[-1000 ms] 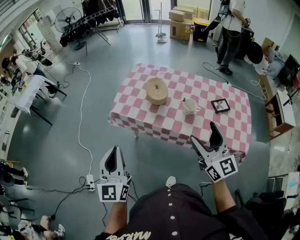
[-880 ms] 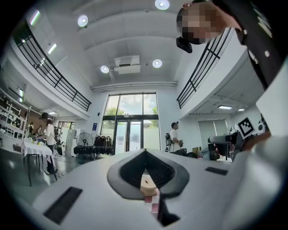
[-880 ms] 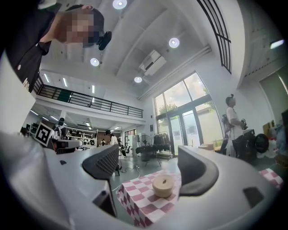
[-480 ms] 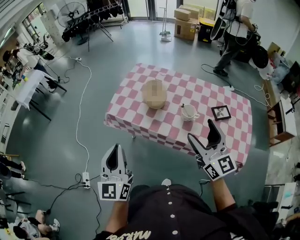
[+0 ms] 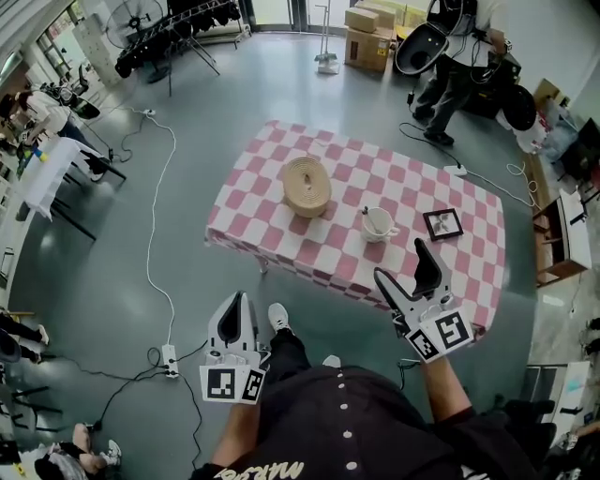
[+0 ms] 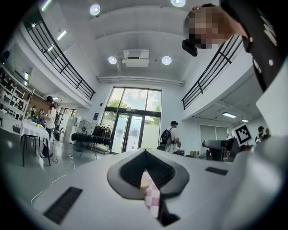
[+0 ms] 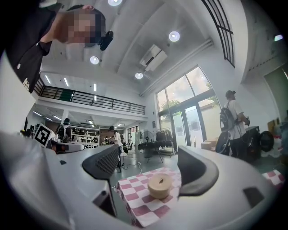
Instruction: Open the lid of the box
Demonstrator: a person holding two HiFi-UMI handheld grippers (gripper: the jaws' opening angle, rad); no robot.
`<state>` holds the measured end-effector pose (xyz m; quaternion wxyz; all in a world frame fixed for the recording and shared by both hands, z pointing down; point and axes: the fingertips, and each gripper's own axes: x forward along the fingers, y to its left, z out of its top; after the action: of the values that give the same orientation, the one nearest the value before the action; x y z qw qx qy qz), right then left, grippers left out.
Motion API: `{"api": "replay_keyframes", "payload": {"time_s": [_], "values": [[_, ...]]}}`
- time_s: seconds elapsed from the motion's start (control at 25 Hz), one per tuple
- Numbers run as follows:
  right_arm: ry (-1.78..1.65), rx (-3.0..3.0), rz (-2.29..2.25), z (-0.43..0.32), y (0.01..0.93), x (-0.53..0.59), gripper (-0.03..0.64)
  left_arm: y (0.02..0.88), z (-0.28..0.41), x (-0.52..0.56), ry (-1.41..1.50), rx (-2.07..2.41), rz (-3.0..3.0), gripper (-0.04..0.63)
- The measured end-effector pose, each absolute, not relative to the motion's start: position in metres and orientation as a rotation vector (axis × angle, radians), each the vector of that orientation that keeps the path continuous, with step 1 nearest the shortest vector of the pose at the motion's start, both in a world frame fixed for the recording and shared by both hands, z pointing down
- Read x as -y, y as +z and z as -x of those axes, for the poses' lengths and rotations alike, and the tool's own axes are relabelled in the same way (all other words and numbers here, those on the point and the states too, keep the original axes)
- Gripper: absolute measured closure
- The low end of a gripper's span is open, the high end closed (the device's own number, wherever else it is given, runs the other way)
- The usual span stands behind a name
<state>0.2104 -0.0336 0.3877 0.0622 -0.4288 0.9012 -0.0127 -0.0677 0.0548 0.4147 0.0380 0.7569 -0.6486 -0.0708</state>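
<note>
The round tan box (image 5: 307, 186) with its lid on stands on a table under a pink-and-white checked cloth (image 5: 281, 230), well ahead of both grippers. My left gripper (image 5: 234, 300) hangs over the floor short of the table, its jaws shut with nothing held. In the left gripper view, the left gripper (image 6: 145, 153) shows only a sliver of checked cloth (image 6: 152, 200) through its slit. My right gripper (image 5: 401, 261) stands open near the table's front edge. The right gripper view frames the box (image 7: 159, 185) on the cloth (image 7: 137, 202) between the spread jaws of the right gripper (image 7: 148, 157), far off.
A white cup (image 5: 379, 223) and a framed marker card (image 5: 442, 223) sit on the table's right half. A cable and power strip (image 5: 169, 359) lie on the floor at left. A person (image 5: 450, 70), cardboard boxes (image 5: 367, 42) and a clothes rack (image 5: 178, 28) stand at the back.
The table has drawn slightly nearer as the wearer steps forward, with a shoe now showing. Both grippers keep their poses. The person at the back has bent over.
</note>
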Motion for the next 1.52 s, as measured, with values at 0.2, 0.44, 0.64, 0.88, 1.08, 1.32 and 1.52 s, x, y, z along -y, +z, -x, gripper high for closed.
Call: {"api": "replay_keyframes", "payload": {"time_s": [0.2, 0.44, 0.64, 0.88, 1.08, 1.32, 1.52], "values": [[-0.053, -2.681, 1.349, -0.210, 0.386, 0.061, 0.221, 0.406, 0.089, -0.023, -0.228, 2.061, -2.328, 0.588], [-0.048, -2.683, 1.360, -0.186, 0.384, 0.097, 0.221, 0.396, 0.107, 0.021, -0.244, 2.027, -2.367, 0.588], [-0.063, -2.682, 1.384, -0.165, 0.384, 0.128, 0.221, 0.397, 0.127, 0.056, -0.226, 1.993, -2.376, 0.588], [-0.082, -2.670, 1.423, -0.137, 0.384, 0.164, 0.221, 0.392, 0.157, 0.103, -0.208, 1.960, -2.414, 0.588], [-0.084, -2.657, 1.458, -0.108, 0.383, 0.191, 0.221, 0.387, 0.186, 0.138, -0.211, 1.935, -2.449, 0.588], [-0.057, -2.638, 1.492, -0.076, 0.376, 0.219, 0.221, 0.385, 0.217, 0.172, -0.227, 1.897, -2.483, 0.588], [-0.059, -2.621, 1.552, -0.060, 0.378, 0.229, 0.221, 0.384, 0.232, 0.192, -0.222, 1.836, -2.530, 0.588]]}}
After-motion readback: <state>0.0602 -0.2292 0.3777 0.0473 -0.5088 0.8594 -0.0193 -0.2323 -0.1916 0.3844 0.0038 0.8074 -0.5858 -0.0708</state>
